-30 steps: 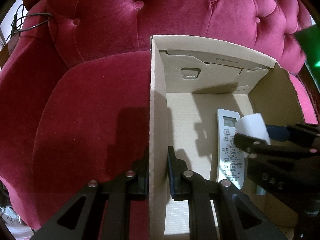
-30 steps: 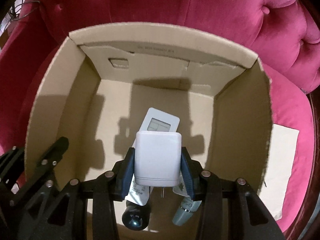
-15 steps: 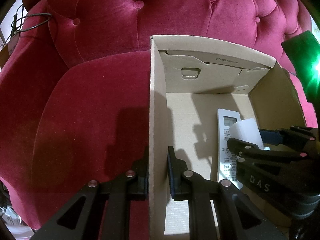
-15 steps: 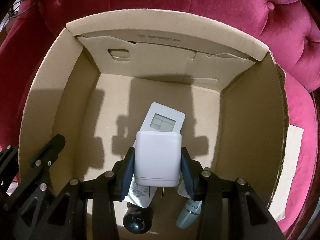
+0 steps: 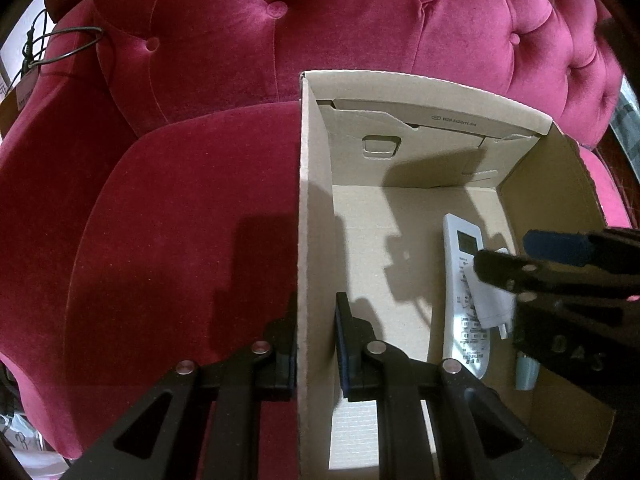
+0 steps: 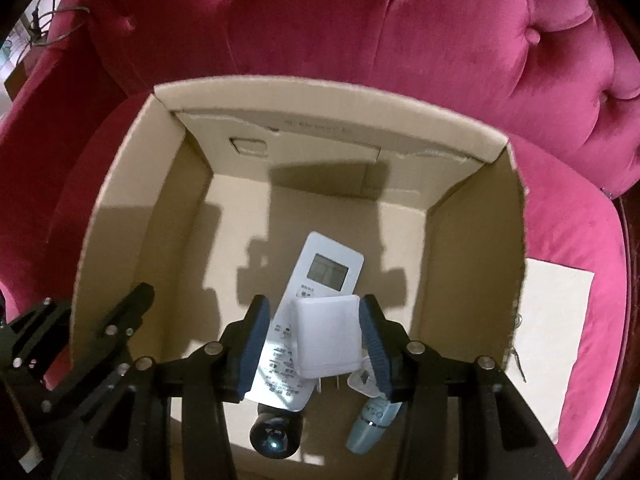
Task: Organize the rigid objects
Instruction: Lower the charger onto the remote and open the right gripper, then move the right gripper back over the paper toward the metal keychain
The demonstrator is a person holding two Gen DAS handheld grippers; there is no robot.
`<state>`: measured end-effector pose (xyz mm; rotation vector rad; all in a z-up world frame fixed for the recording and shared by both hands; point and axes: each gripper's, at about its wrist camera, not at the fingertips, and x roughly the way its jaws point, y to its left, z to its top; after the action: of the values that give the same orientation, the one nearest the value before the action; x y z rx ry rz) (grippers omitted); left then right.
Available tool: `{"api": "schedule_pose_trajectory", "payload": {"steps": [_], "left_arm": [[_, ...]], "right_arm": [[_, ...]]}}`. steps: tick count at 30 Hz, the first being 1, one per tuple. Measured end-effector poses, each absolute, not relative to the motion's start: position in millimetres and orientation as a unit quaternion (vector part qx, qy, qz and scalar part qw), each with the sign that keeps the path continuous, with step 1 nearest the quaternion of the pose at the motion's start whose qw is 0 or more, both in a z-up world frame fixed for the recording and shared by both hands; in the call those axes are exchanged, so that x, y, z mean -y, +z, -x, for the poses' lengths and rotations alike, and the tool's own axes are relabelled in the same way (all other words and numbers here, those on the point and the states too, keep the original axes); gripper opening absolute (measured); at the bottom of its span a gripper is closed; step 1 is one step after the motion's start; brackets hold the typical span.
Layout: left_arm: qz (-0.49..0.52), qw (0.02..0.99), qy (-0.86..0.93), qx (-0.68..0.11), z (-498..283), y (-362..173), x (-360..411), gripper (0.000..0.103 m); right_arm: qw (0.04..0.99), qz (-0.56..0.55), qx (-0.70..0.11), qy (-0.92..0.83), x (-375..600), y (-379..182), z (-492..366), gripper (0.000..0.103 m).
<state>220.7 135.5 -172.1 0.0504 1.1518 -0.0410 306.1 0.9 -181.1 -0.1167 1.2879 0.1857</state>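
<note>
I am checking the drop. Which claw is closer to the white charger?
Right. The right claw is opening directly over the white charger, which lies on the remote. The left claw pinches the box wall.

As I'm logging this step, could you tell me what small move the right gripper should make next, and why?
Probably lift the right gripper straight up out of the cardboard box. Its jaws are opening, and the white charger already rests on the remote control, clear of both pads.
</note>
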Motion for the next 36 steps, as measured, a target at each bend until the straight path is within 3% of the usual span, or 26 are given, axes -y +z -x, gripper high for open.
{"api": "schedule_pose_trajectory", "payload": {"steps": [23, 36], "left_arm": [[-0.027, 0.838, -0.018, -0.544, -220.0, -172.2, -134.5, 0.016], [-0.028, 0.838, -0.017, -0.545, -219.5, -171.9, -132.4, 0.016]], "right_arm": [[0.818, 0.048, -0.570, 0.060, 47.7, -117.0, -282.6, 0.049], [0.823, 0.046, -0.566, 0.021, 99.7, -117.3, -279.2, 0.050]]}}
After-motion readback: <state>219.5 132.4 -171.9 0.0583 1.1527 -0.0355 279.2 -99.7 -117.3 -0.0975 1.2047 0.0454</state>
